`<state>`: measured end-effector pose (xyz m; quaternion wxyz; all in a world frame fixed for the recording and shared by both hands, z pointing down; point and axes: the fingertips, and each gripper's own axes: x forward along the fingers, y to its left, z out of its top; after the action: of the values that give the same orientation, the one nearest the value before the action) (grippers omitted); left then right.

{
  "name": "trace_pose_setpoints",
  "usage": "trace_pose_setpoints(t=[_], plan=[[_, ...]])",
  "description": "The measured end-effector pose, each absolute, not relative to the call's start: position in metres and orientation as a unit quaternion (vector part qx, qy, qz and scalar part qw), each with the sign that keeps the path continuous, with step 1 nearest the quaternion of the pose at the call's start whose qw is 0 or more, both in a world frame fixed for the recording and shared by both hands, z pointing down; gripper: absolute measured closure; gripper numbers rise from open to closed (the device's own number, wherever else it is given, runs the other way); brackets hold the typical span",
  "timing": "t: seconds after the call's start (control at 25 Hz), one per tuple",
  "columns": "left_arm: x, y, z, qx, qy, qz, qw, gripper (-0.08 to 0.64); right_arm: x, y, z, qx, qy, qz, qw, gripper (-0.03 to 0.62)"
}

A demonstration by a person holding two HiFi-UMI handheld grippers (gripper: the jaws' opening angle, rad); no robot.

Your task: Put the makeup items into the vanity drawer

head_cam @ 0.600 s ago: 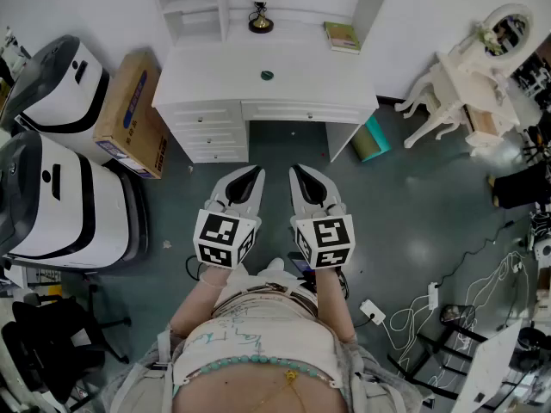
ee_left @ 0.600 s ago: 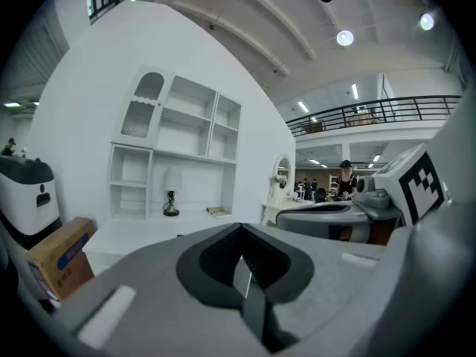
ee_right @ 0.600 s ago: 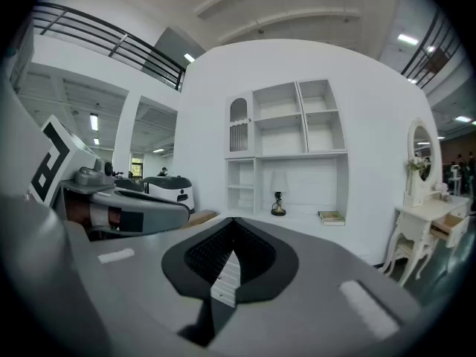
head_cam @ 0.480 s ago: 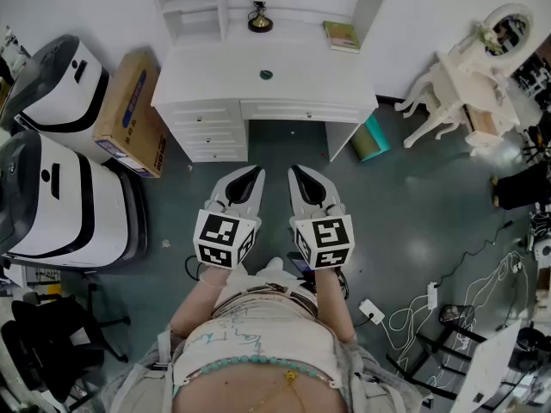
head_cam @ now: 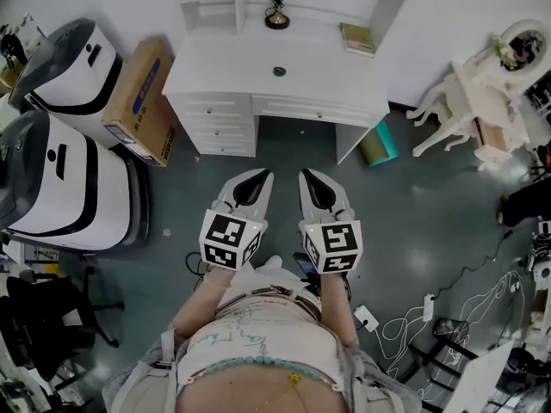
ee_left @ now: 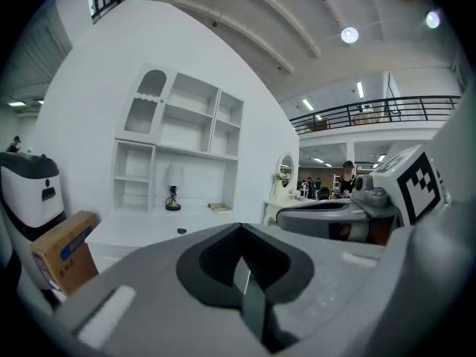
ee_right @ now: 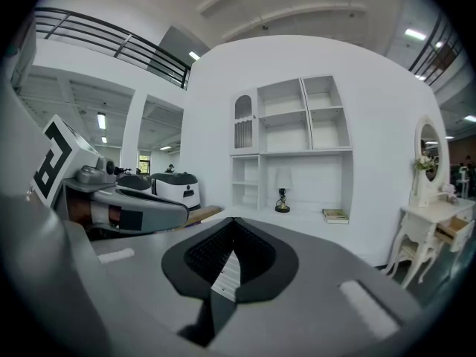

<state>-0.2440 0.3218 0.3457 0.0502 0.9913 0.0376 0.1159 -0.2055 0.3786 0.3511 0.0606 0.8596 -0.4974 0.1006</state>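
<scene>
Left gripper (ee_left: pixel 239 227): jaws pressed together, nothing between them. Right gripper (ee_right: pixel 233 222): jaws also together, empty. In the head view both sit side by side at centre frame, close but apart, tips toward the top of the frame, over bare floor (head_cam: pixel 413 222). Neither touches anything.

The vanity (head_cam: pixel 258 76) stands at upper centre, well apart from both tips. Its drawer (head_cam: pixel 314 110) along the front is closed, and so is the drawer stack (head_cam: pixel 219 127) at its left end. A small dark round item (head_cam: pixel 279 71) lies on the vanity top, mid-surface. A lamp (head_cam: pixel 276 15) stands at the back and a book (head_cam: pixel 356 39) at back right.

A cardboard box (head_cam: pixel 142 101) leans just left of the vanity. White machines (head_cam: pixel 60 188) fill the left edge. A small white dressing table (head_cam: pixel 478 110) is at upper right. Cables (head_cam: pixel 430 312) are at lower right.
</scene>
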Motion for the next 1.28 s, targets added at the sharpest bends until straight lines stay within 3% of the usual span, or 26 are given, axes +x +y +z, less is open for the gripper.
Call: trace_pose_setpoints(t=[0.48,1.28], plan=[[-0.233,0.286,0.352,0.99,0.03,0.122,0.059,0.558,-0.196,0.344,0.352,0.853,-0.508,0.102,0.062,0.565],[-0.136,0.195,0.356,0.986,0.101,0.124,0.057,0.558,-0.116,0.248,0.356,0.875,-0.468,0.108,0.069,0.565]])
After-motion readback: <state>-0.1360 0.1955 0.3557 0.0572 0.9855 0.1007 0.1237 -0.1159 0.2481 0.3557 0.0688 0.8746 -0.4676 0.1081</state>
